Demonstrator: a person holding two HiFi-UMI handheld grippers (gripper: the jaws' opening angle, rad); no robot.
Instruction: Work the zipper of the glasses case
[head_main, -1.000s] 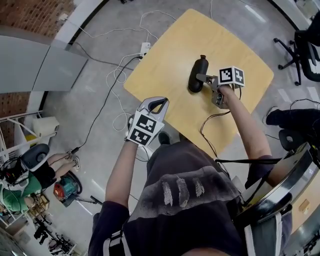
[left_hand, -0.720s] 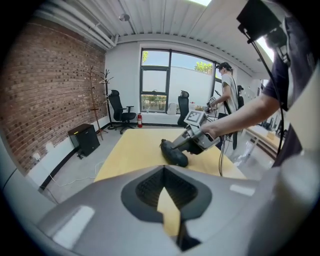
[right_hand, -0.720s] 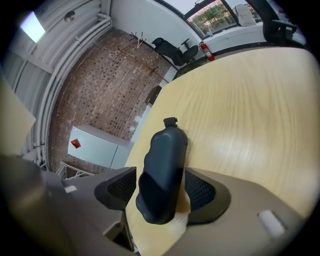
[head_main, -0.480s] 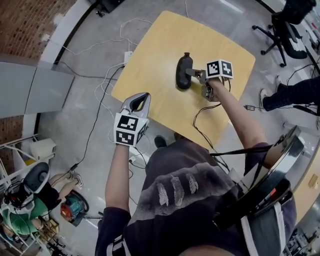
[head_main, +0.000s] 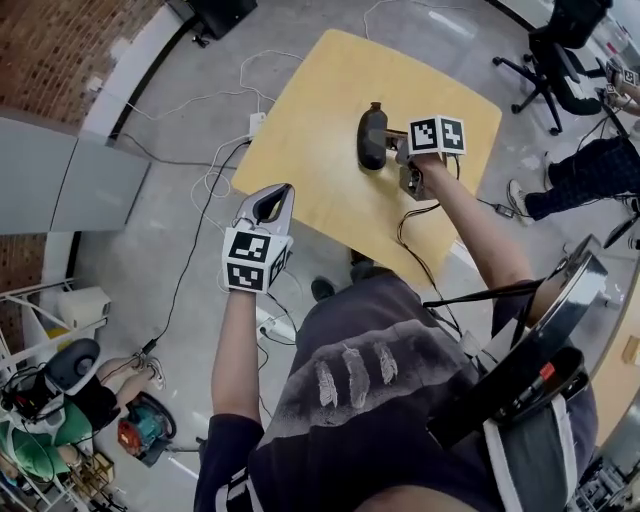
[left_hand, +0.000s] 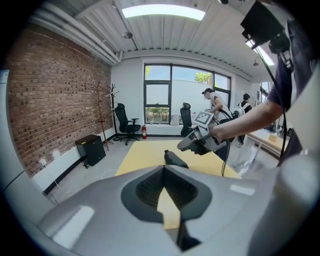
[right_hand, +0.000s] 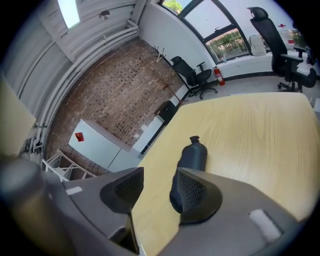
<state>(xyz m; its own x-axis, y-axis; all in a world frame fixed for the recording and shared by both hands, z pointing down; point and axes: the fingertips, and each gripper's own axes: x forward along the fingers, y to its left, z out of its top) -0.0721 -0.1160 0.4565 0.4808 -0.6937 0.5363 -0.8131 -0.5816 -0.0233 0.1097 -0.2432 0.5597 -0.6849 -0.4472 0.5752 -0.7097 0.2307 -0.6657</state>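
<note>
Glasses case (head_main: 372, 137) lies on table (head_main: 320, 95), apparently beside right claw (head_main: 393, 143).

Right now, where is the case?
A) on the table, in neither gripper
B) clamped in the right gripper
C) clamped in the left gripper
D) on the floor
A: the case lies on the table. The right gripper has just been closing its jaws, but they stand apart with nothing between them. The left gripper is shut on nothing, away from the case.
</note>
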